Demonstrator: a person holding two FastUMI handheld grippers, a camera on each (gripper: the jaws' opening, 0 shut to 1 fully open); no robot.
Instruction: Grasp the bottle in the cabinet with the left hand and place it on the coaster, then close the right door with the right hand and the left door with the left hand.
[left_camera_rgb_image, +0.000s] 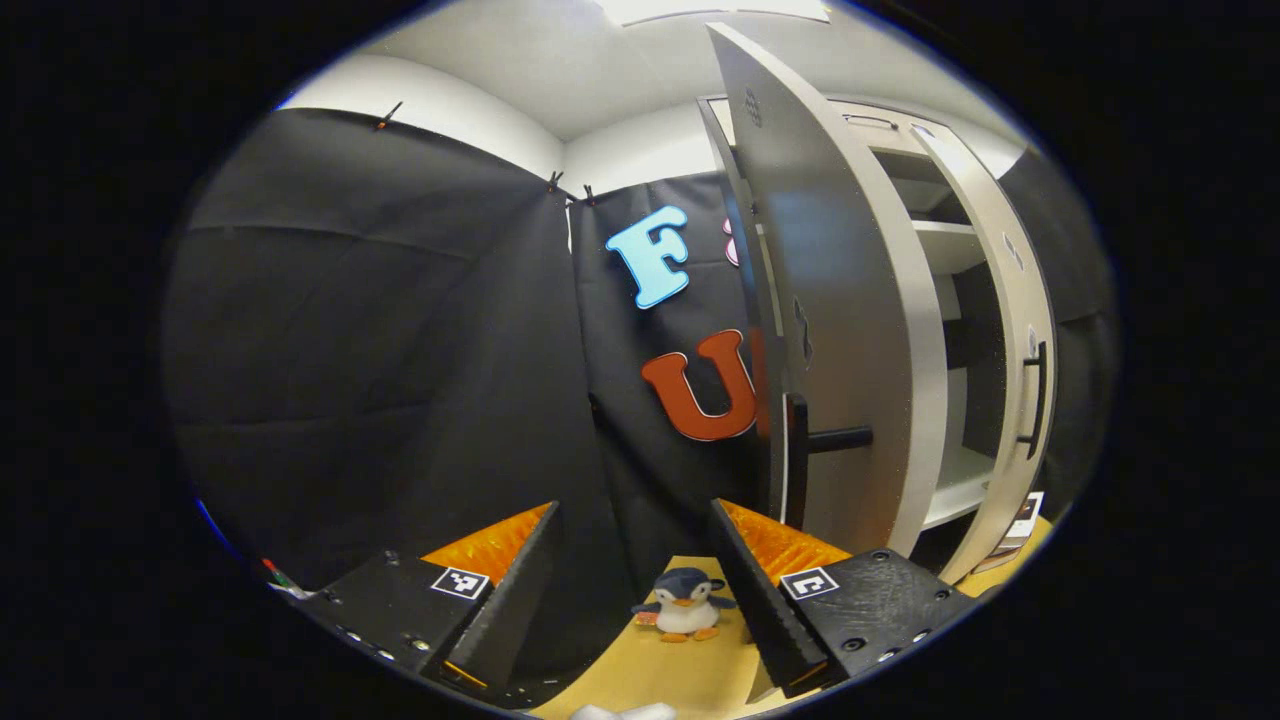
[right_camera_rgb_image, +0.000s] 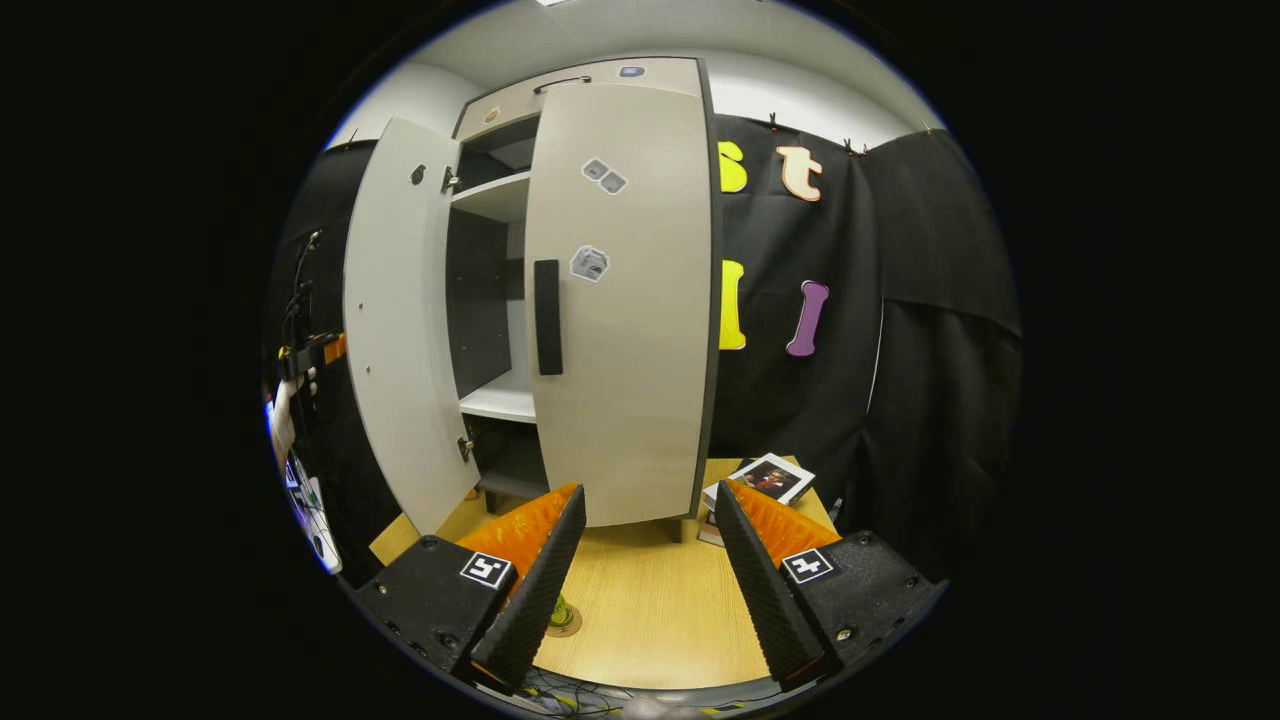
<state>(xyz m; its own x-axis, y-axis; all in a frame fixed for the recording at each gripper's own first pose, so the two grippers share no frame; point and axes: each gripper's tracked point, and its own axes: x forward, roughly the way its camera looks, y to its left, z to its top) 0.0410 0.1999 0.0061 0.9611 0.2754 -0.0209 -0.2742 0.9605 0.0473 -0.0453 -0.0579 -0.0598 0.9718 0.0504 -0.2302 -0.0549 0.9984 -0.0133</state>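
Right of left gripper (left_camera_rgb_image: 632, 585), spread, empty: left door (left_camera_rgb_image: 835, 330) ajar, edge upright, handle (left_camera_rgb_image: 815, 450) just ahead; right gripper (right_camera_rgb_image: 640, 560) spread too

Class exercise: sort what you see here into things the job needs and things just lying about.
Job: cabinet, right door, left door, coaster, left gripper, right gripper.

Lying about: toy penguin, photo booklet.

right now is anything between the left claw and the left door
Nothing visible does: the open left claw faces the left door across open air; the penguin toy sits lower, on the table.
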